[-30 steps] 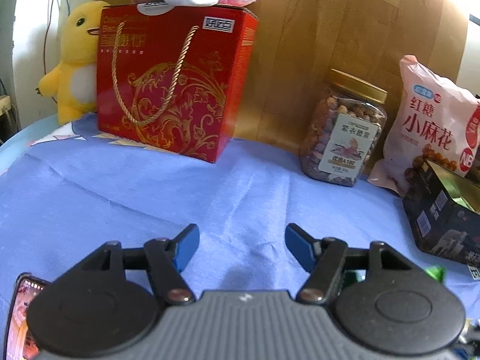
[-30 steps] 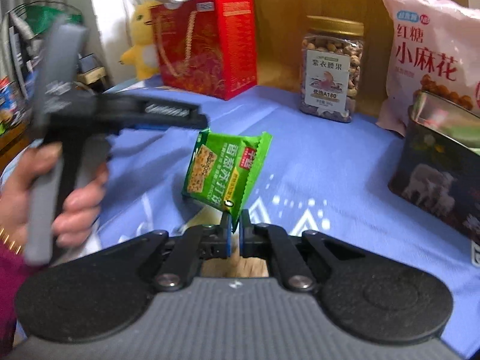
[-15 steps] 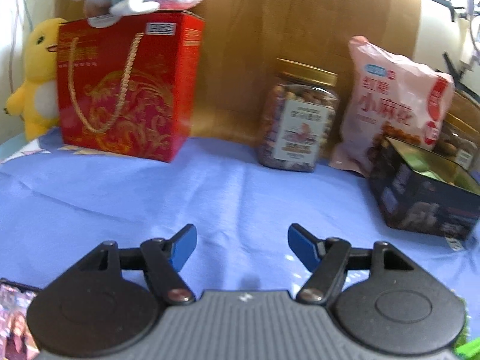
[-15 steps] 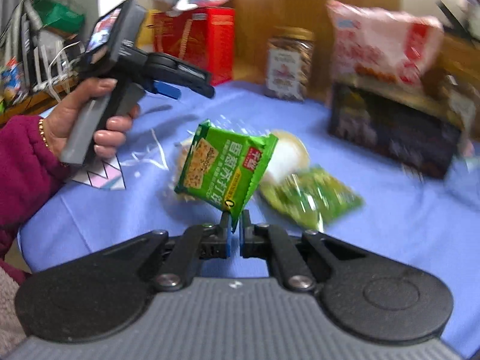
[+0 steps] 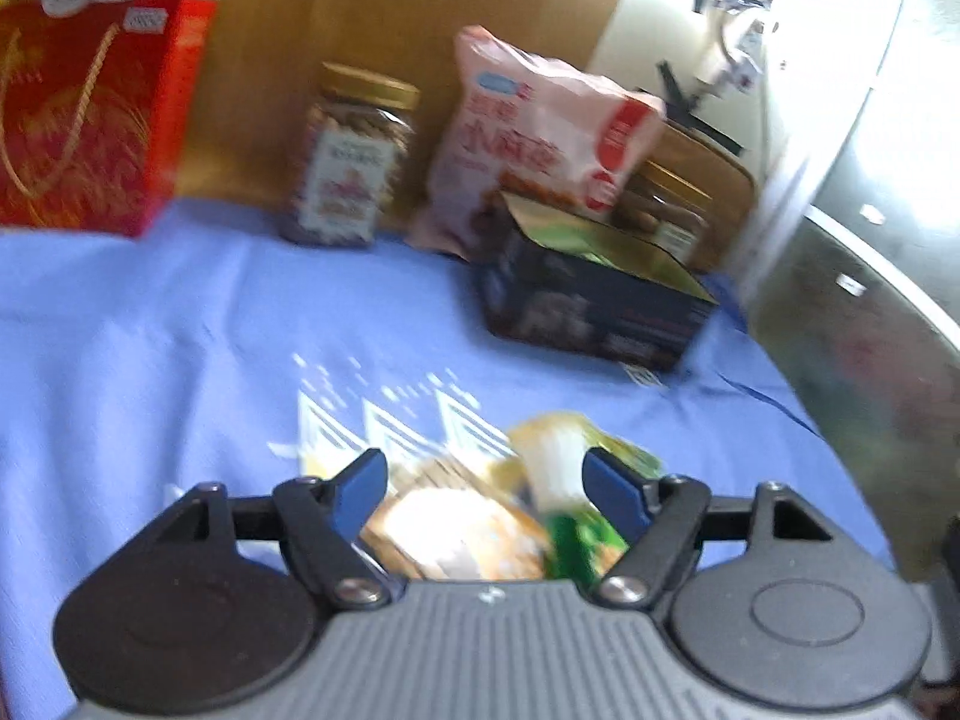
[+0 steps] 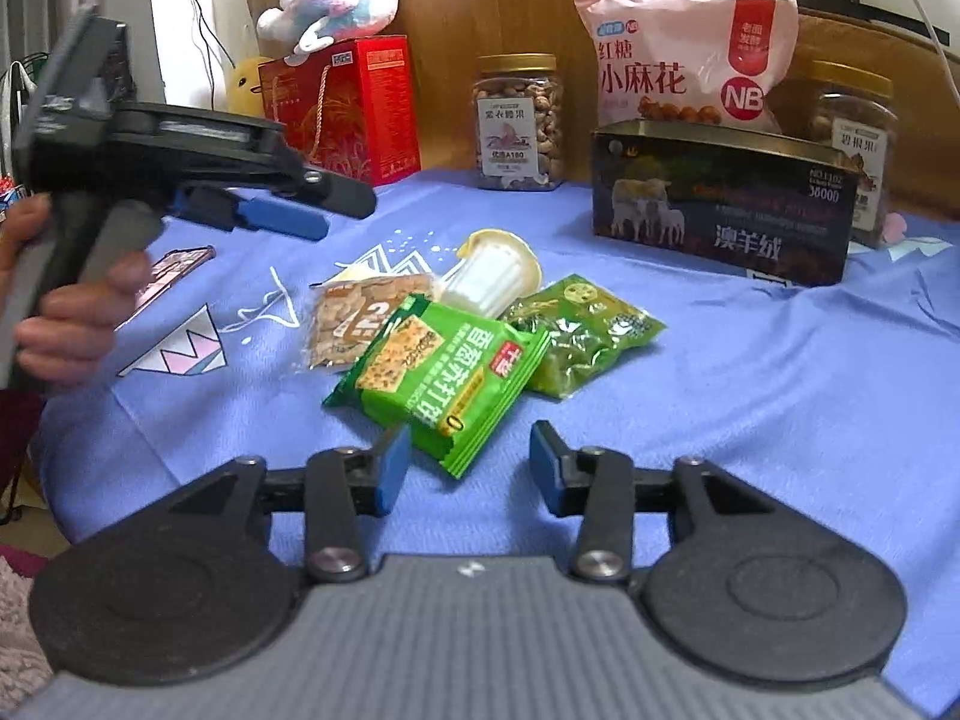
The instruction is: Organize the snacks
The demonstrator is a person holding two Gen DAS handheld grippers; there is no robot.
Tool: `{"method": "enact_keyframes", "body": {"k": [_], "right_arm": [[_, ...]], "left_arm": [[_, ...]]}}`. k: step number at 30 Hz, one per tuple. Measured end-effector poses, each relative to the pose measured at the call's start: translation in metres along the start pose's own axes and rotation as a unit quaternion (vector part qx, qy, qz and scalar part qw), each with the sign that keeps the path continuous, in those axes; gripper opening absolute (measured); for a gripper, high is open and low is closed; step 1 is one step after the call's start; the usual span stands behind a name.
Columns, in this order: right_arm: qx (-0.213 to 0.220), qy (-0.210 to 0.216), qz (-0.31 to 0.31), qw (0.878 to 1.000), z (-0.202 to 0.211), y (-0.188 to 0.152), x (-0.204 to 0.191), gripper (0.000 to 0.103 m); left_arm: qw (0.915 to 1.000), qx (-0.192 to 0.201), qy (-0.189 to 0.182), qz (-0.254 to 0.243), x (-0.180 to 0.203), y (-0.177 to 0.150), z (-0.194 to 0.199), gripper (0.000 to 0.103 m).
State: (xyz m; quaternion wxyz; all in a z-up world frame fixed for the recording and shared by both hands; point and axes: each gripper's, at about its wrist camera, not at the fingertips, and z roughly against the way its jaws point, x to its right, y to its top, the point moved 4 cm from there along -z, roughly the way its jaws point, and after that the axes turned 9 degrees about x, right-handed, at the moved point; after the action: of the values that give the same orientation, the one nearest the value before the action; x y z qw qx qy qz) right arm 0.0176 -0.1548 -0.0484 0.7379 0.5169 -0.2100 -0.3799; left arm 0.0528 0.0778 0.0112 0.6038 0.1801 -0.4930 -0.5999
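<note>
My right gripper (image 6: 471, 462) is opening over the blue cloth. The near corner of a green cracker packet (image 6: 438, 384) lies between its jaws, untouched by the pads. The packet rests on a small pile: a beige biscuit packet (image 6: 360, 318), a white cup snack (image 6: 492, 273) and a crinkled green packet (image 6: 582, 336). A hand holds my left gripper (image 6: 288, 210) above the pile's left side. In the blurred left wrist view my left gripper (image 5: 483, 468) is opening with nothing gripped, above the beige packet (image 5: 450, 528) and white cup (image 5: 552, 468). An open black tin box (image 6: 720, 198) stands behind.
Along the back stand a red gift box (image 6: 354, 114) topped by a plush toy (image 6: 342, 6), a nut jar (image 6: 519, 120), a pink snack bag (image 6: 684, 60) and a second jar (image 6: 852, 132). A phone (image 6: 174, 267) lies on the cloth at left, near the table's left edge.
My right gripper has let go of the green cracker packet, which now lies on the pile. My left gripper swung right and tipped down over the snacks, its jaws a little wider.
</note>
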Motion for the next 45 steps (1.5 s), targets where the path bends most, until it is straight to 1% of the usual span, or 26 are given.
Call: {"method": "enact_keyframes", "body": {"k": [5, 8, 10, 45], "right_arm": [[0.007, -0.006, 0.028, 1.000, 0.001, -0.004, -0.003, 0.052], [0.012, -0.007, 0.031, 0.999, 0.002, -0.006, -0.002, 0.057], [0.015, -0.008, 0.029, 0.999, 0.002, -0.007, 0.000, 0.057], [0.017, -0.012, 0.029, 0.999, 0.001, -0.006, -0.001, 0.060]], "left_arm": [[0.9993, -0.025, -0.023, 0.013, 0.009, -0.016, 0.000, 0.074], [0.9991, -0.035, -0.024, 0.005, 0.017, -0.023, -0.004, 0.074], [0.9990, -0.038, -0.025, 0.002, 0.019, -0.023, -0.009, 0.074], [0.9981, -0.047, -0.039, 0.003, 0.021, -0.027, -0.017, 0.074]]}}
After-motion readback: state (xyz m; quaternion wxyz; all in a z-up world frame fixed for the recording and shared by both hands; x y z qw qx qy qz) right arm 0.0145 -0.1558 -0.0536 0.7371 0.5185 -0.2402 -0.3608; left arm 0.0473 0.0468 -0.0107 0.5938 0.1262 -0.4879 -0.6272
